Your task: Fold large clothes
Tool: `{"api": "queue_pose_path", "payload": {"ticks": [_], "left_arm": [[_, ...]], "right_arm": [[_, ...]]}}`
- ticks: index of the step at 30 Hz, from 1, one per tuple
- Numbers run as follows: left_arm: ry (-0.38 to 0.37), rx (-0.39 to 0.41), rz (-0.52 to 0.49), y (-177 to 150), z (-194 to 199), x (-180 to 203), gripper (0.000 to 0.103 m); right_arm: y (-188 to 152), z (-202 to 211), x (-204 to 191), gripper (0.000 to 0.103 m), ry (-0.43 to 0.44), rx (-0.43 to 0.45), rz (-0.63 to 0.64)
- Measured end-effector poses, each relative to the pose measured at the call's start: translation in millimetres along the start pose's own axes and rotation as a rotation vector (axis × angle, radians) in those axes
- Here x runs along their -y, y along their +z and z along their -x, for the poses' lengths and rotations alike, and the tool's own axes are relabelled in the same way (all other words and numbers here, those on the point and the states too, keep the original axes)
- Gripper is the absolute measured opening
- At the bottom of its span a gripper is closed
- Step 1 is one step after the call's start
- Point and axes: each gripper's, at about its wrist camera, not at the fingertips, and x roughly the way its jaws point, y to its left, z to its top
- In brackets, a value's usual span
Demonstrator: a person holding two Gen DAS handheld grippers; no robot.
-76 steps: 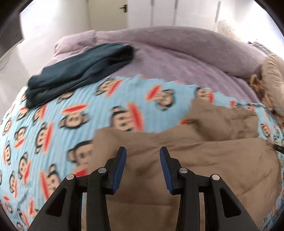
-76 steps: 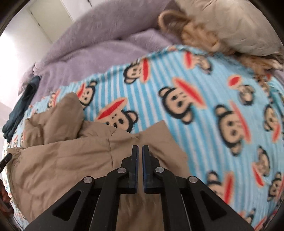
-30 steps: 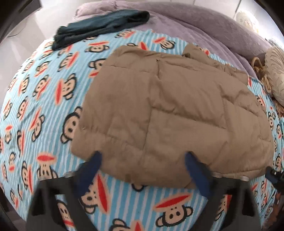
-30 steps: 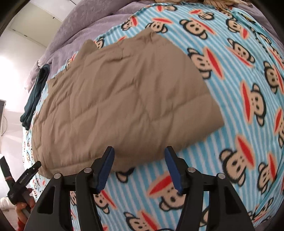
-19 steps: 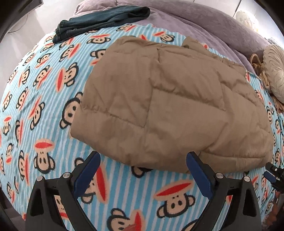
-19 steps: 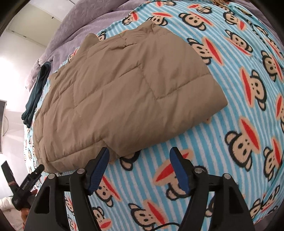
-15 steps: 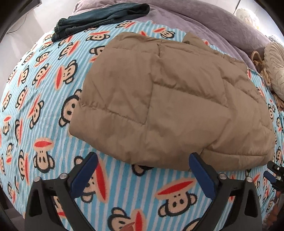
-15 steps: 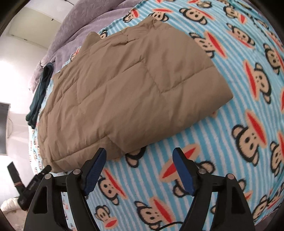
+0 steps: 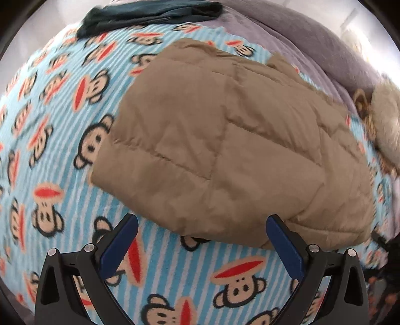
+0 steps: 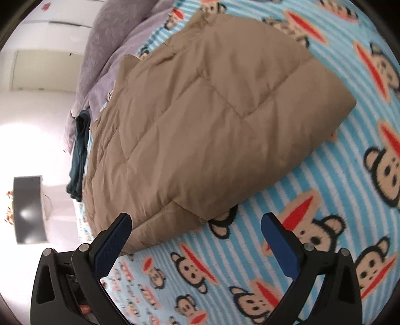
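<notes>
Two grippers are hanging over the bed, and neither is holding anything.

From the left wrist camera, the left gripper [image 9: 200, 231] is standing with its jaws spread wide, blue pads hovering just above the near edge of the tan quilted jacket [image 9: 225, 140]. The jacket is lying folded into a puffy block on the monkey-print blanket [image 9: 50, 140], its near hem sitting right between the open fingers but not pinched. Beyond it a dark teal garment [image 9: 150, 12] is lying at the far end of the blanket, well apart from the jacket, against a lilac duvet [image 9: 312, 42]. A fluffy beige cushion [image 9: 385, 120] is showing blurred at the right edge.

From the right wrist camera, the right gripper [image 10: 196, 230] is also gaping as wide as it goes; its jaws have just been opening, and nothing is between them but the jacket's near corner [image 10: 215, 215] and bare blanket. The jacket is filling the middle of this view, a thick rounded fold at its right side.

What worries me is the padding. That jacket looks springy, so I reckon the fold could puff open once let alone, or slide on the fleece blanket if either gripper nudges the hem. If the next move is another fold, a pinch catching only the top layer would peel the stack apart, and two hands lifting unevenly would skew it.
</notes>
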Motion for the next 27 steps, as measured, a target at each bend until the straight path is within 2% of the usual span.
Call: {"api": "queue_pose_path", "payload": {"ticks": [1,4,8,13,18,21,24,25,26,27], "left_arm": [[-0.030,-0.005,0.038,0,-1,-8,0.103],[-0.199,-0.037,0.187,-4,-7,-38,0.102],[-0.349,-0.043,0.343,-14,-19,-69,0.103],[-0.395,-0.044,0.382,-16,-42,-72,0.102],[-0.436,0.020,0.406,9,-55,-63,0.103],[-0.431,0.035,0.427,25,-65,-57,0.102],[-0.407,0.042,0.459,33,-72,-53,0.102],[-0.402,0.050,0.473,34,-72,-53,0.099],[-0.401,0.059,0.481,35,-72,-53,0.078],[-0.414,0.060,0.480,36,-71,-53,0.065]], "right_arm": [[0,-2,4,0.103,0.015,-0.016,-0.020],[2,-6,12,0.103,0.053,-0.031,-0.064],[1,-15,18,0.103,0.098,-0.046,-0.087],[2,-32,27,0.103,0.182,-0.062,-0.136],[7,-50,32,0.103,0.268,-0.047,-0.195],[15,-59,30,0.103,0.334,-0.027,-0.226],[23,-67,31,0.103,0.365,-0.008,-0.262],[25,-69,31,0.103,0.371,-0.004,-0.273],[27,-70,32,0.102,0.380,0.000,-0.291],[28,-71,32,0.102,0.382,0.001,-0.313]]}}
